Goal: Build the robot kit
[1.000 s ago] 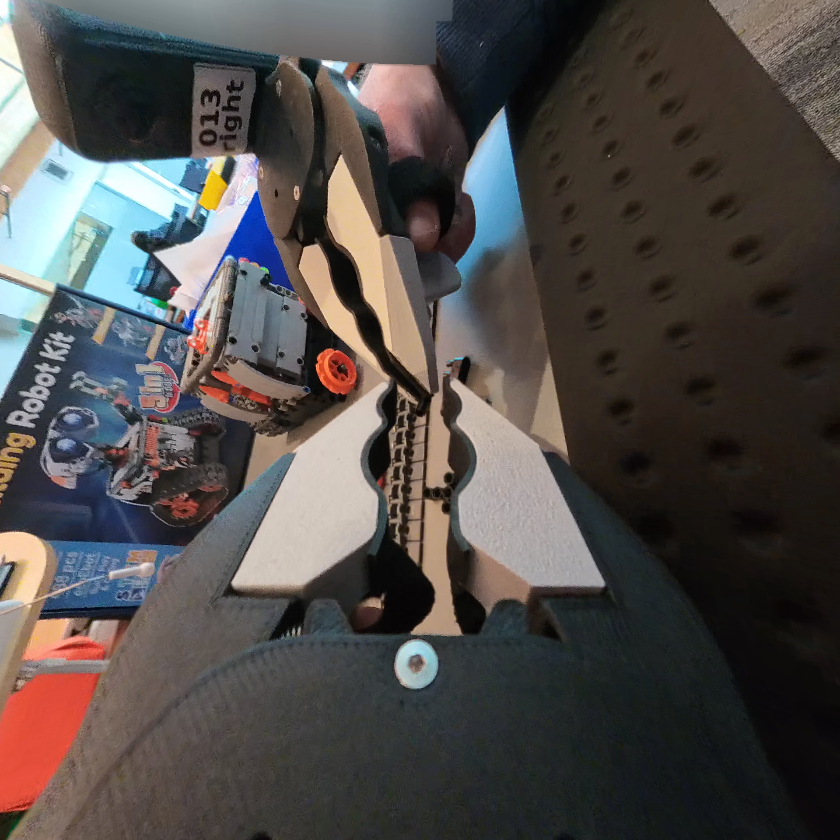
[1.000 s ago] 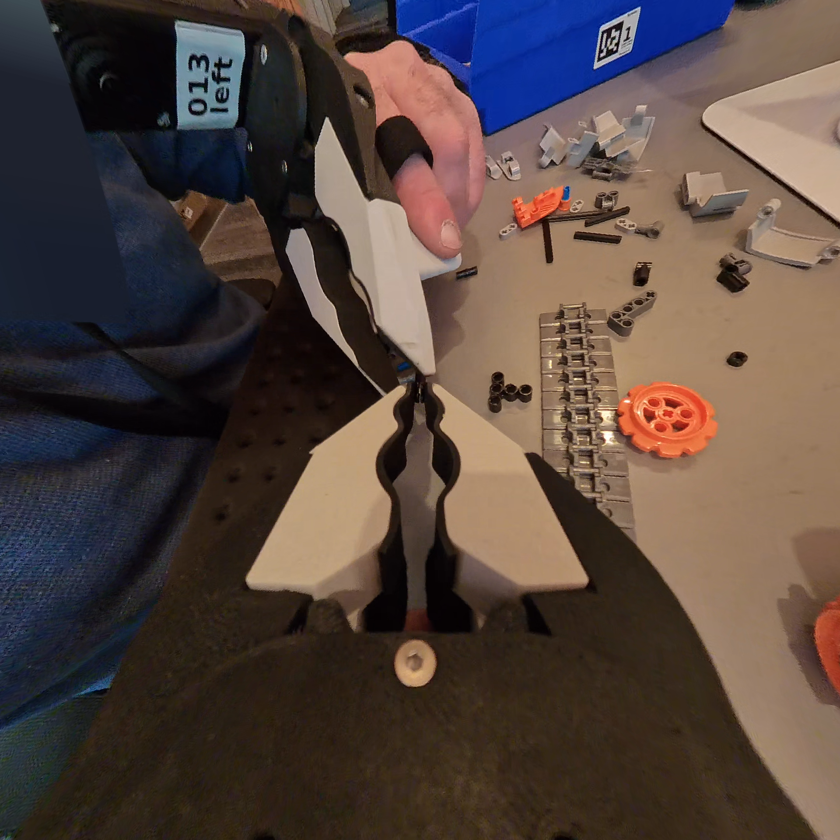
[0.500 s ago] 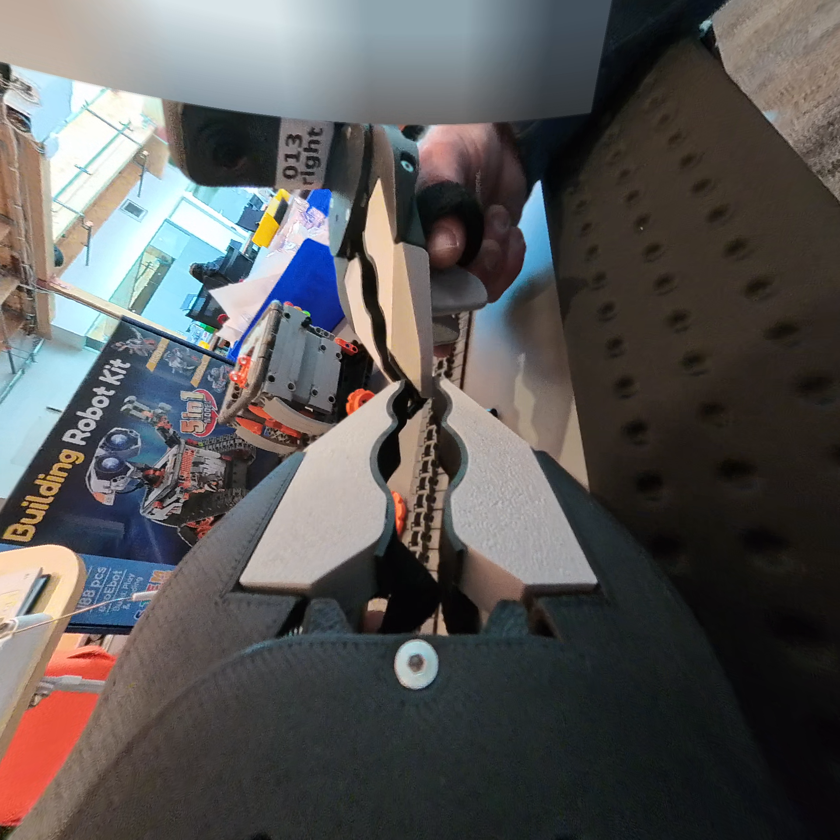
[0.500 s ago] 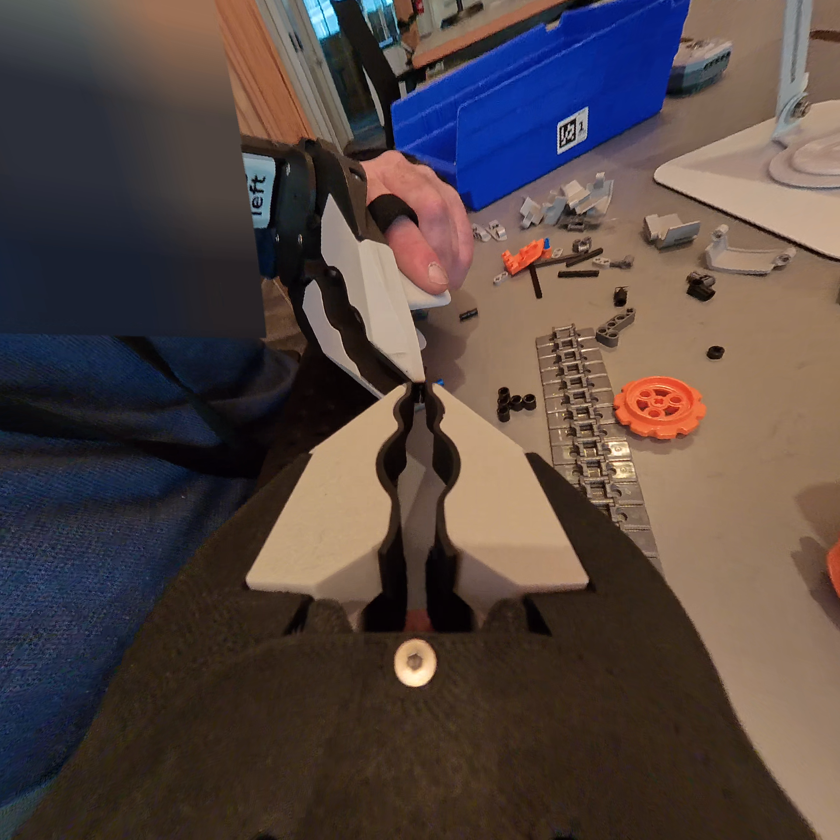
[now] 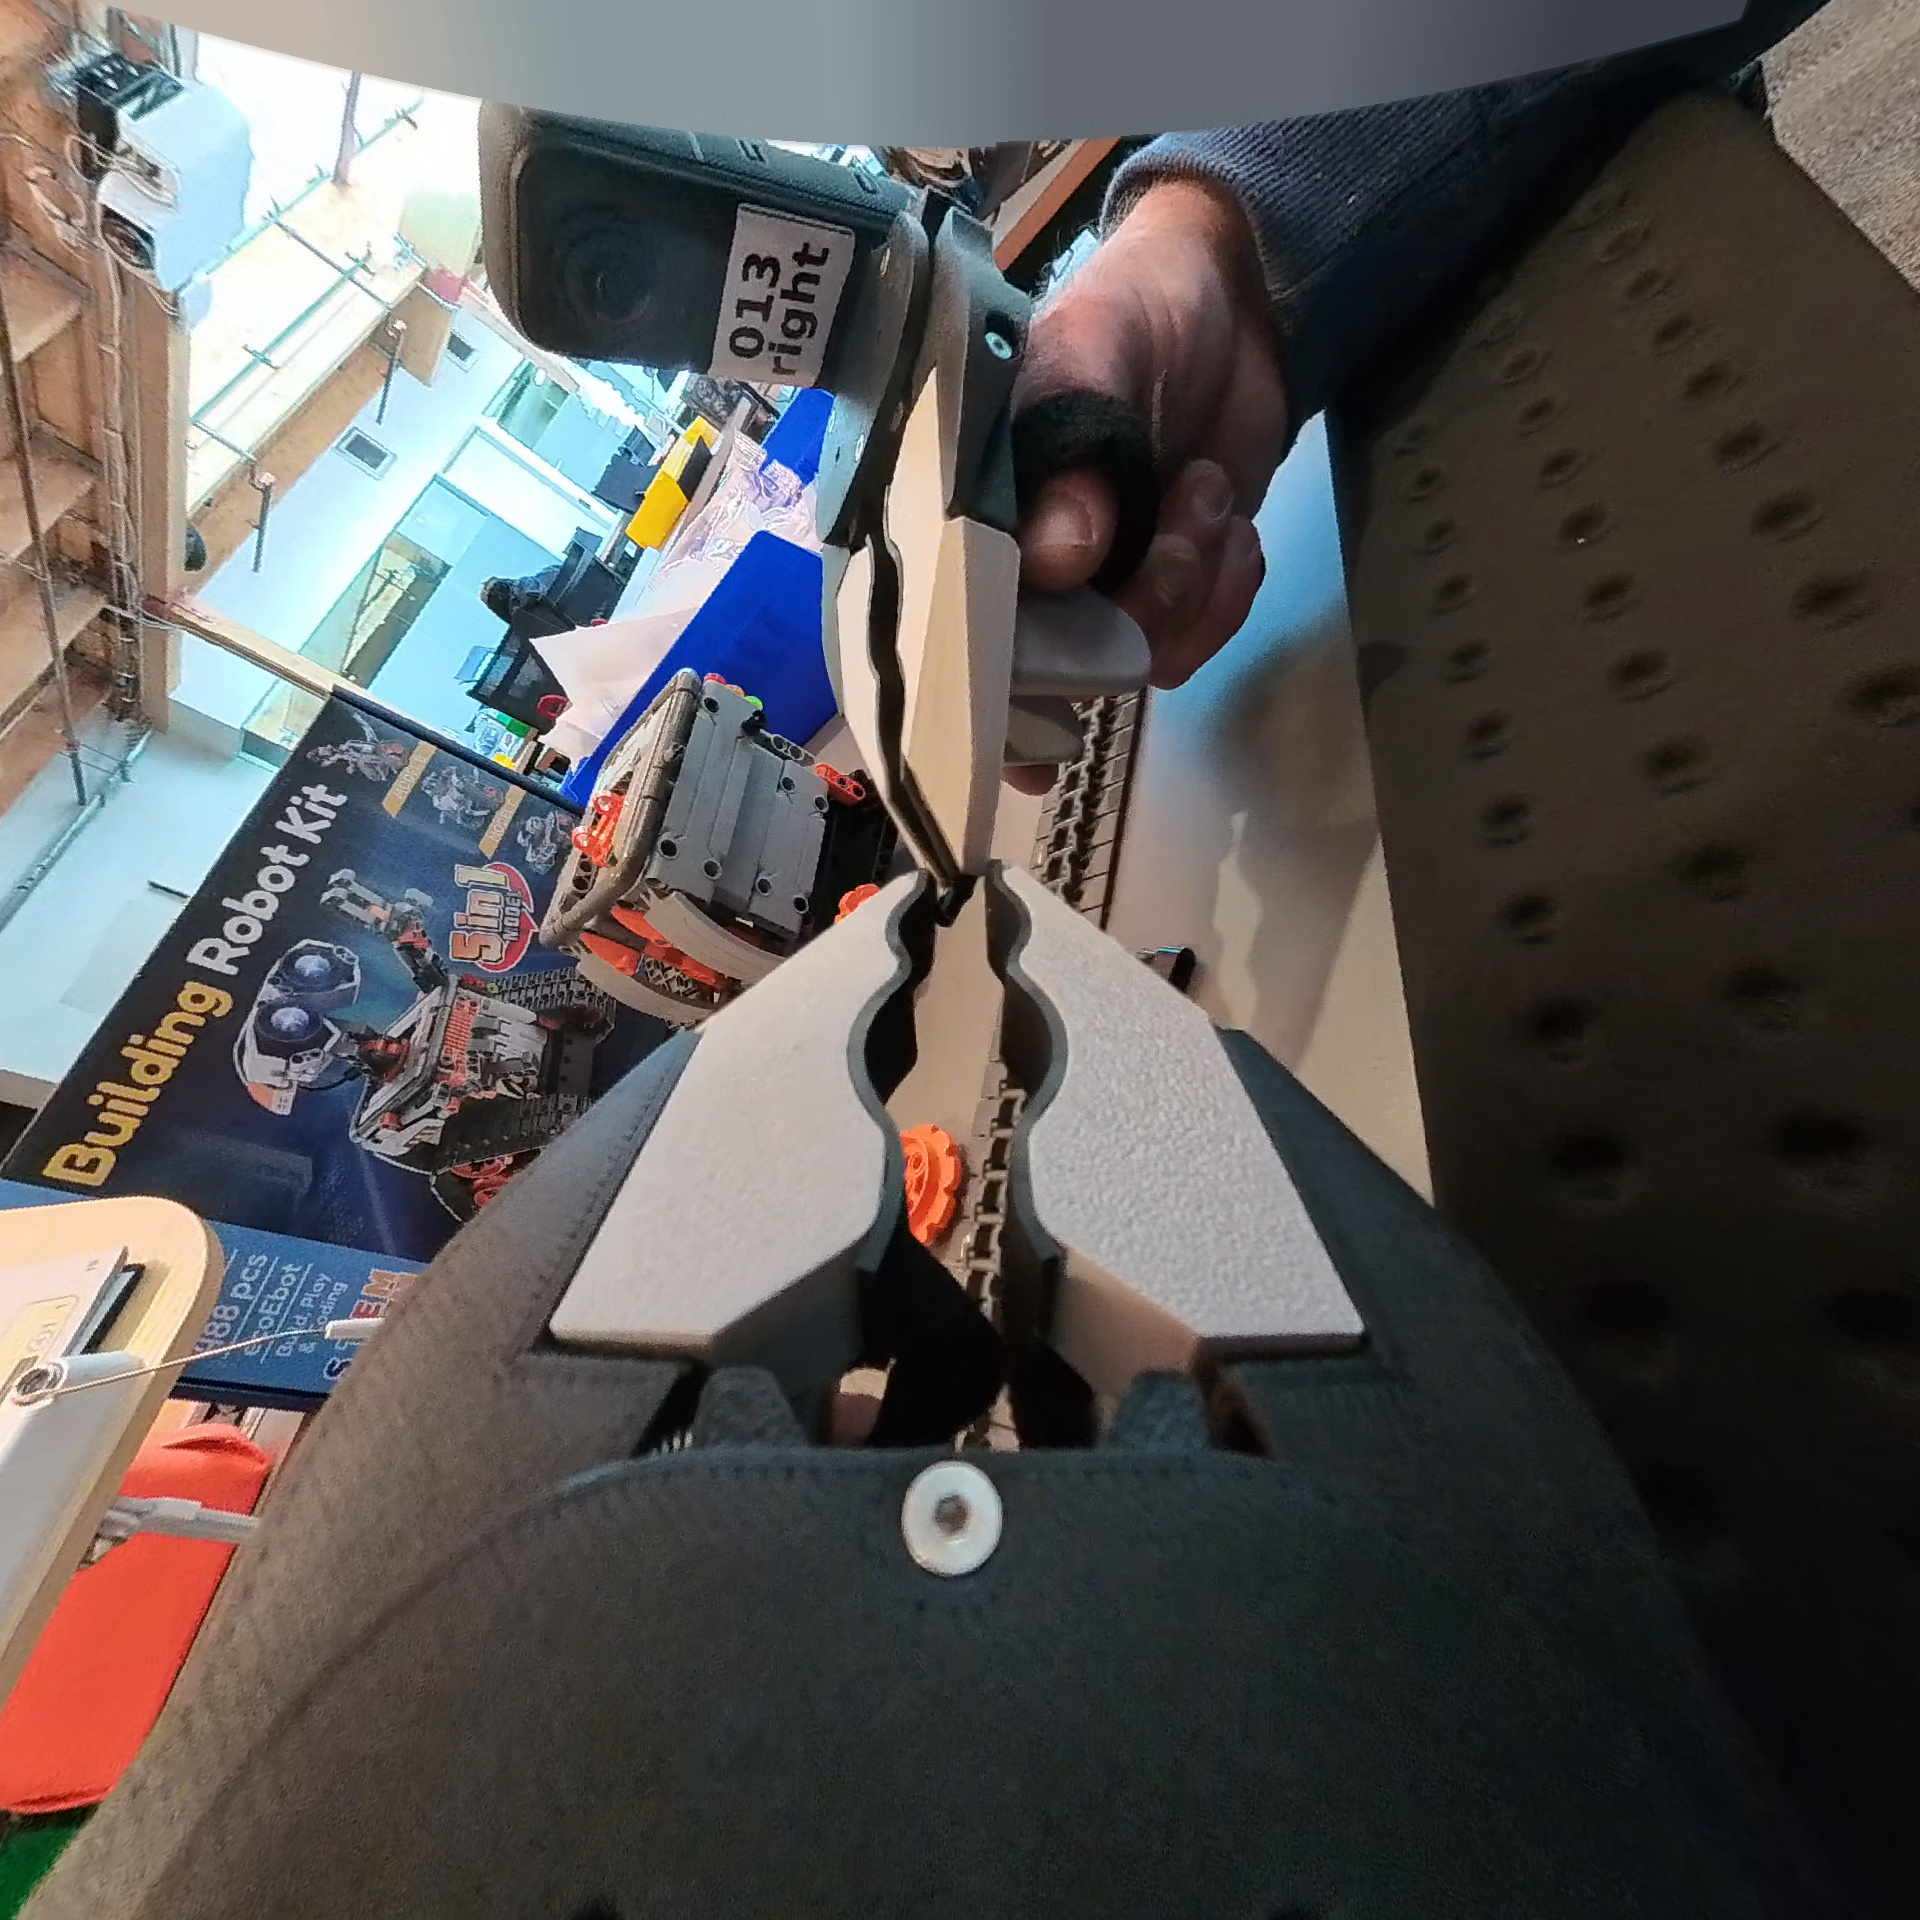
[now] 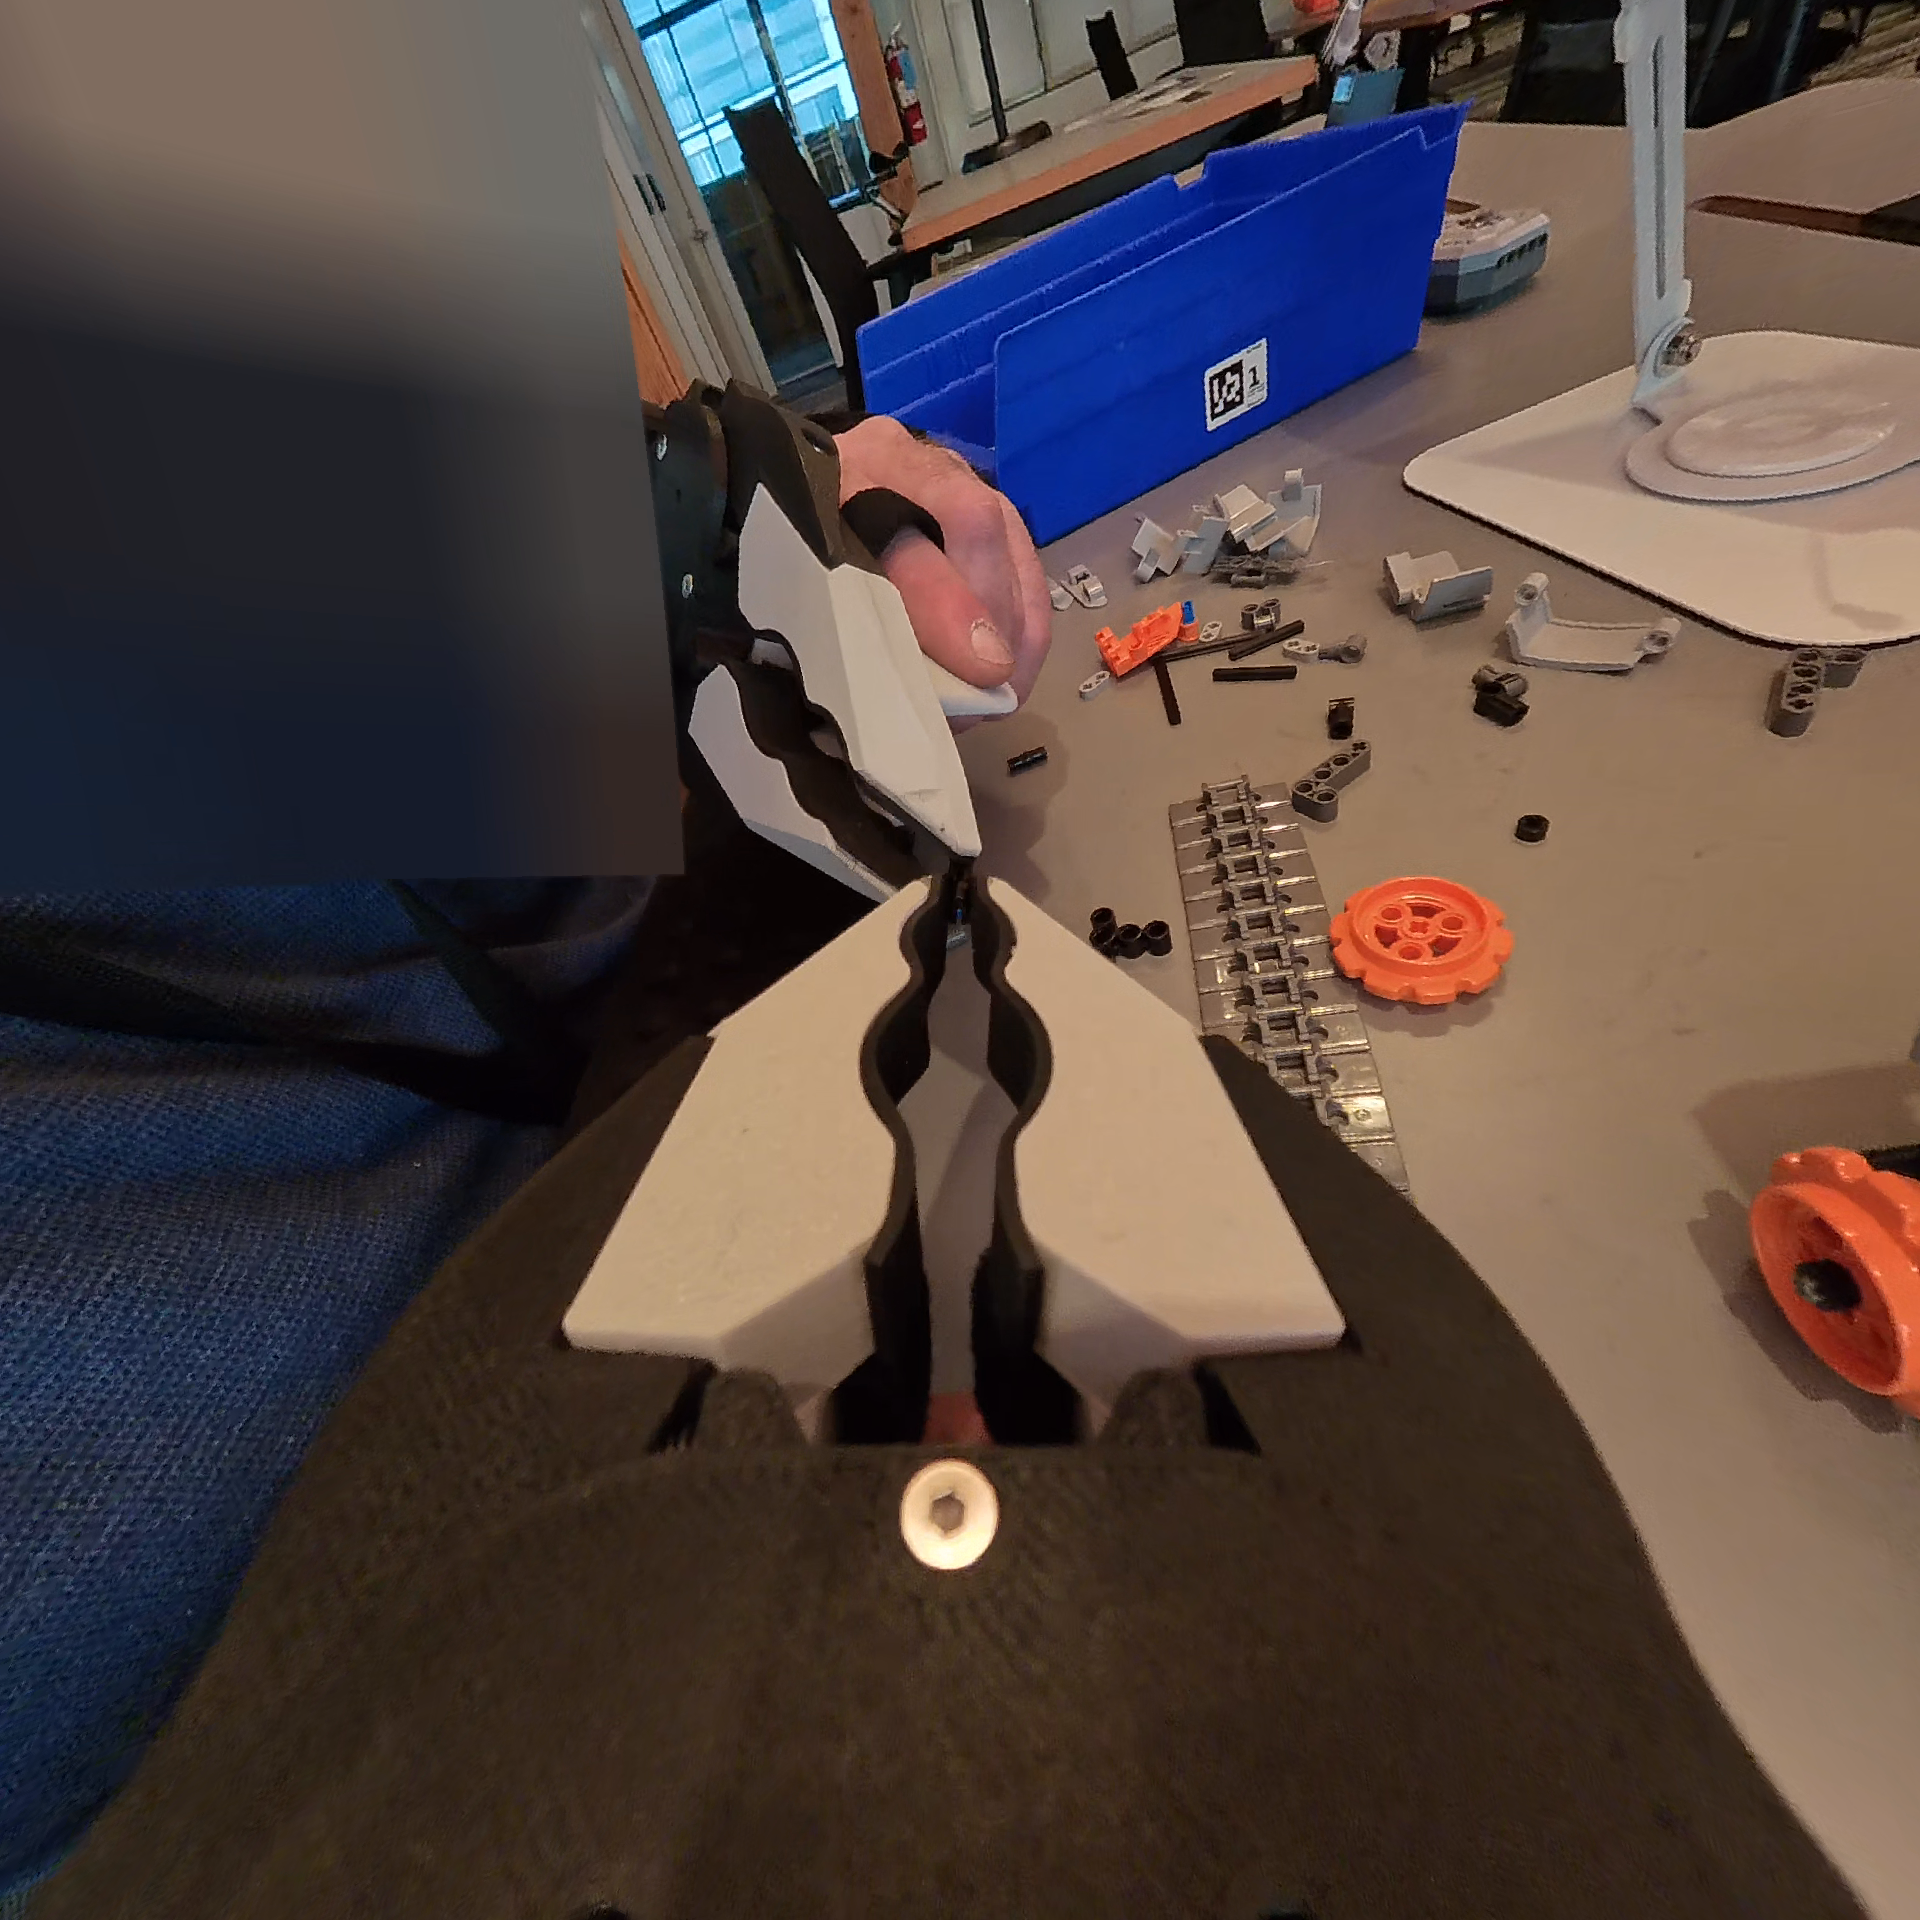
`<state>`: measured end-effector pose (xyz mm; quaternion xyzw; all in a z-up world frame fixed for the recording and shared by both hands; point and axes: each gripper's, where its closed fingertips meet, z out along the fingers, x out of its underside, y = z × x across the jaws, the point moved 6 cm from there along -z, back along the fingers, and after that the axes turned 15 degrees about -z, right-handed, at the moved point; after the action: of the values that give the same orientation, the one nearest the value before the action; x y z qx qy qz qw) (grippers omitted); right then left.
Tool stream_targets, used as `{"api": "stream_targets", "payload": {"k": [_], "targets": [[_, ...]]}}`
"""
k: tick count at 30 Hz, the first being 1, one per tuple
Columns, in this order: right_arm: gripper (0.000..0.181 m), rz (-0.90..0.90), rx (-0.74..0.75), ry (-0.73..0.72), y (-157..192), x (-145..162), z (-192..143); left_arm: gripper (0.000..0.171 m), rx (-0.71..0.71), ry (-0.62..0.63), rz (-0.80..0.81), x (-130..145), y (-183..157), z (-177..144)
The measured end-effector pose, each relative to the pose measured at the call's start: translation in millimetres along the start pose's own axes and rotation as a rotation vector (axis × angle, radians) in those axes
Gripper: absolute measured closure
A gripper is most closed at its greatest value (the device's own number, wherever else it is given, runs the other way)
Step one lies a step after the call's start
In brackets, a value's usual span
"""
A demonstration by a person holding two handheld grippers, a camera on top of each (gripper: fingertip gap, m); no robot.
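- Right gripper (image 6: 958, 891): jaws drawn almost together, a slim gap left at the tips, pinched there on a small dark piece (image 6: 956, 920) with a speck of blue on it. The grip sits at the very tip; nothing lies deeper in the jaws.
- Left gripper (image 5: 958, 883): tips narrowly apart too. It meets the right one nose to nose, held off the grey table (image 6: 1621, 1049) near its front edge. Something dark lies between its tips, but I cannot tell if it is clamped or only touched.
- Each tool is in a person's hand, one finger through a black loop: left hand (image 6: 966, 592), right hand (image 5: 1153, 416).
- On the table just beside the tips: a grey track strip (image 6: 1262, 935), three black connectors (image 6: 1130, 935), an orange toothed wheel (image 6: 1418, 940). Loose grey and black parts lie farther off, before a blue bin (image 6: 1143, 343).
- Left wrist view also shows a grey-and-orange built model (image 5: 717, 842) and a printed kit box (image 5: 312, 987) behind it.
- Judgement on handling: the piece is tiny and held by little surface, so even pressure counts for more than force. Keep both tools on one line; a sideways twist could flick it out. Working low over the table would keep a dropped piece easy to find.
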<state>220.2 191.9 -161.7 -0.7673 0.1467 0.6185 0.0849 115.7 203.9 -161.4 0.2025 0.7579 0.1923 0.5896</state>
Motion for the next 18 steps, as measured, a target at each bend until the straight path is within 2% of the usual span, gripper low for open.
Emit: {"api": "stream_targets", "payload": {"k": [6, 18], "targets": [[0.180, 0.008, 0.032, -0.021, -4.1, -2.4, -2.4, 0.165, -0.031, -0.004, -0.046, 1.9, 6.9, 1.3], [0.180, 0.022, 0.039, -0.013, -6.2, -1.4, -4.0, 0.166, -0.053, 0.016, -0.014, 3.9, 7.3, 2.6]]}}
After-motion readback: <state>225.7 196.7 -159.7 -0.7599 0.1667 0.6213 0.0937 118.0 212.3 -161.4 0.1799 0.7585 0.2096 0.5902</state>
